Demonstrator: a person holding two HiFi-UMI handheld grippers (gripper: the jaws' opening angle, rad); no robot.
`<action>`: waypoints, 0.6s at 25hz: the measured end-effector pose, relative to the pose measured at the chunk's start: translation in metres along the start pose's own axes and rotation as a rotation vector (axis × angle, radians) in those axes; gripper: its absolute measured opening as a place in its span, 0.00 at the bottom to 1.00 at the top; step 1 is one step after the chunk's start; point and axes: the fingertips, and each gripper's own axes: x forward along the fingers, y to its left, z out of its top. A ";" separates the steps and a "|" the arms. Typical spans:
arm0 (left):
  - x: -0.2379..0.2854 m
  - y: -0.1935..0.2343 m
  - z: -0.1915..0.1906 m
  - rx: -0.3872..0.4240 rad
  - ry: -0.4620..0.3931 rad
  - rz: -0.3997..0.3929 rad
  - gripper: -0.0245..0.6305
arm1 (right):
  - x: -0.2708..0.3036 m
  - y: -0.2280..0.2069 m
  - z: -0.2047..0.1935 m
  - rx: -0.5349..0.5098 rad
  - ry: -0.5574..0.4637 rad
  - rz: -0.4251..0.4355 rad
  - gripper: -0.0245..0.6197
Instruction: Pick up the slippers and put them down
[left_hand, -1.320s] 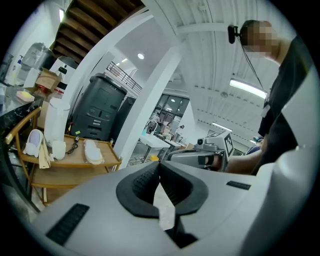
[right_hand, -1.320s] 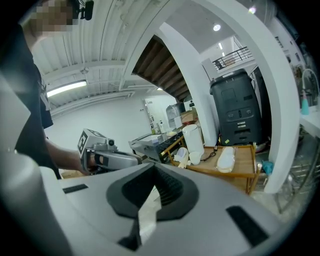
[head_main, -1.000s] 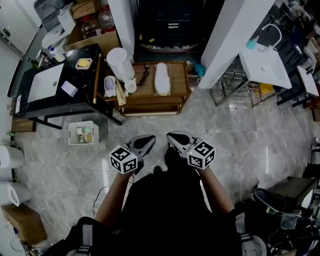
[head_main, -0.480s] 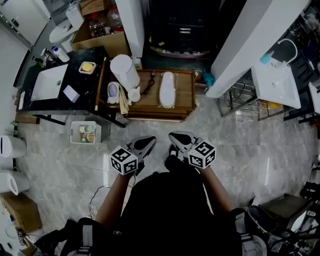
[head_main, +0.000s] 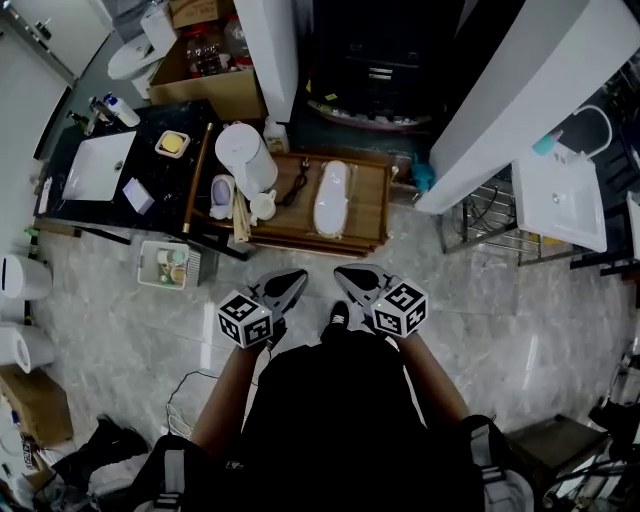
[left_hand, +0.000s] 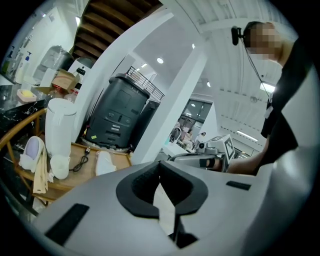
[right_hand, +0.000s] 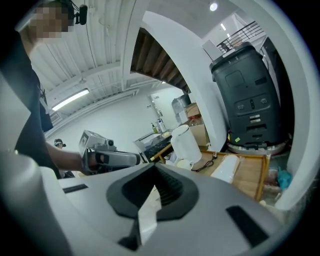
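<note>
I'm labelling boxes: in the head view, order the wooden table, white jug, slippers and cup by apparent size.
1. Wooden table
2. White jug and slippers: alike; the jug stands nearer the camera, so unranked.
3. Cup

the floor (head_main: 120, 320) is shining like polished grey marble. the low counter (head_main: 365, 205) is showing plain matt wood, and the slippers (head_main: 330, 197) are looking white and soft, perhaps cloth. the right hand-held gripper (right_hand: 151, 185) is looking like smooth matt grey plastic, its pads (right_hand: 170, 189) showing black and ribbed.
</note>
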 end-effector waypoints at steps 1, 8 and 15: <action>0.005 0.002 0.002 -0.003 -0.003 0.007 0.06 | -0.001 -0.005 0.001 -0.002 0.005 0.006 0.05; 0.037 0.006 0.014 -0.008 -0.022 0.039 0.06 | -0.006 -0.042 0.006 -0.011 0.035 0.041 0.05; 0.045 0.007 0.008 -0.014 -0.010 0.059 0.06 | -0.007 -0.052 0.006 -0.019 0.042 0.056 0.05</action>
